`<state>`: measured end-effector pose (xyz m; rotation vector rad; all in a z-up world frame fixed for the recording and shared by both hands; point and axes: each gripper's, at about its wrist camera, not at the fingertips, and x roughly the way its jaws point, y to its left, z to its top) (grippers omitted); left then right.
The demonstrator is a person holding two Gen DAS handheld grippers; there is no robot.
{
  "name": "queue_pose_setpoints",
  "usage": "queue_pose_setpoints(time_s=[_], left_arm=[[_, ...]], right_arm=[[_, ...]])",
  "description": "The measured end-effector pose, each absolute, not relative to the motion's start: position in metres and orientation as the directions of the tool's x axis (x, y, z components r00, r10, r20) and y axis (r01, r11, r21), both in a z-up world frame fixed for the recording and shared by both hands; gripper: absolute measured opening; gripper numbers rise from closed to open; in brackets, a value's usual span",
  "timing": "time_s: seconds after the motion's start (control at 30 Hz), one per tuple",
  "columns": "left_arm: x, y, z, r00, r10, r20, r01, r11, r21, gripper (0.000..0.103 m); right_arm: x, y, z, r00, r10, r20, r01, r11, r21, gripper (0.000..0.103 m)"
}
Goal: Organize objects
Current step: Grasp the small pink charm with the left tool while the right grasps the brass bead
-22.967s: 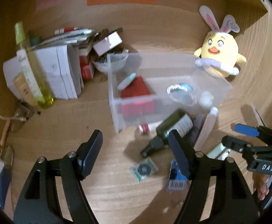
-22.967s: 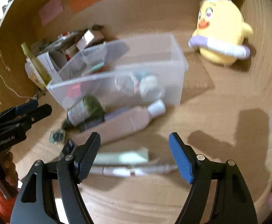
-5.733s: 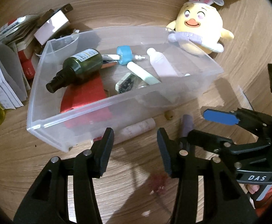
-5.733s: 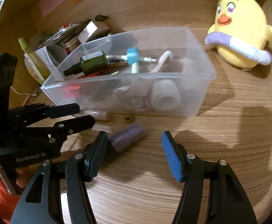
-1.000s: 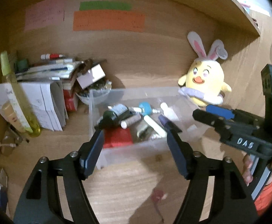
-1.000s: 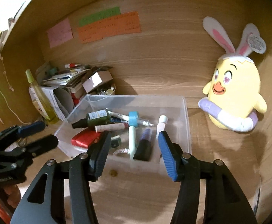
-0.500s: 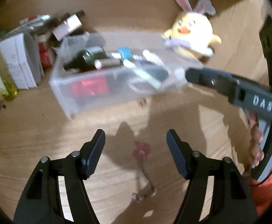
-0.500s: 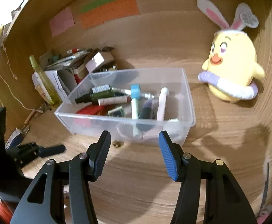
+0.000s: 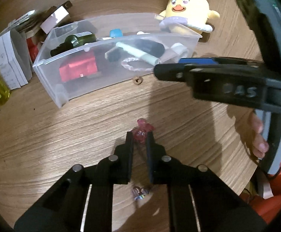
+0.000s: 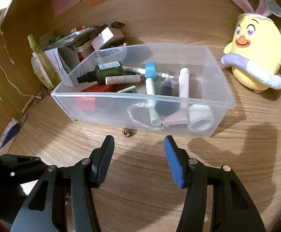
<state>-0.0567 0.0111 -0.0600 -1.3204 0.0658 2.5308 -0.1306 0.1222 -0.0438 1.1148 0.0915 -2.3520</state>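
Having just closed since the frame half a second earlier, the left gripper (image 9: 139, 135) is seen clamped on a small pink translucent charm (image 9: 141, 130) lying on the wooden desk (image 9: 63, 135) in front of the clear bin (image 9: 67, 94). The right gripper (image 10: 138, 147) is held partly open, empty, before the bin.

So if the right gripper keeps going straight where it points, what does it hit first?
Probably the small brown bead on the desk, just ahead of the right gripper; right behind it stands the clear bin. Depth is uncertain.
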Motion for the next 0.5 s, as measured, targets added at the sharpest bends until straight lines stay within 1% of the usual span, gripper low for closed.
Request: queue_pose_setpoints(time_s=[0.17,0.23,0.3,0.4,0.5], left_arm=[[-0.059,-0.004,-0.056,-0.554,0.244,-0.796,-0.234,-0.963,-0.132,0.012],[-0.058,-0.015,-0.051,-0.576,0.234,-0.783,-0.206,-0.969,-0.138,0.012],[-0.058,-0.022,-0.047,-0.589,0.232,-0.774,-0.186,-0.971,-0.150,0.012],[-0.056,-0.035,-0.042,-0.613,0.217,-0.759,-0.157,-0.976,-0.153,0.012],[-0.055,-0.045,-0.037,-0.629,0.220,-0.746,-0.140,-0.976,-0.170,0.012]], right_arm=[[-0.139,0.101,-0.054,-0.497,-0.407,-0.766,0.515,-0.849,0.117,0.049],[-0.141,0.093,-0.058,-0.492,-0.397,-0.775,0.521,-0.847,0.104,0.044],[-0.144,0.086,-0.062,-0.484,-0.388,-0.784,0.527,-0.845,0.093,0.036],[-0.149,0.078,-0.069,-0.464,-0.388,-0.796,0.525,-0.845,0.105,0.027],[-0.148,0.073,-0.068,-0.477,-0.380,-0.793,0.517,-0.850,0.097,0.026]])
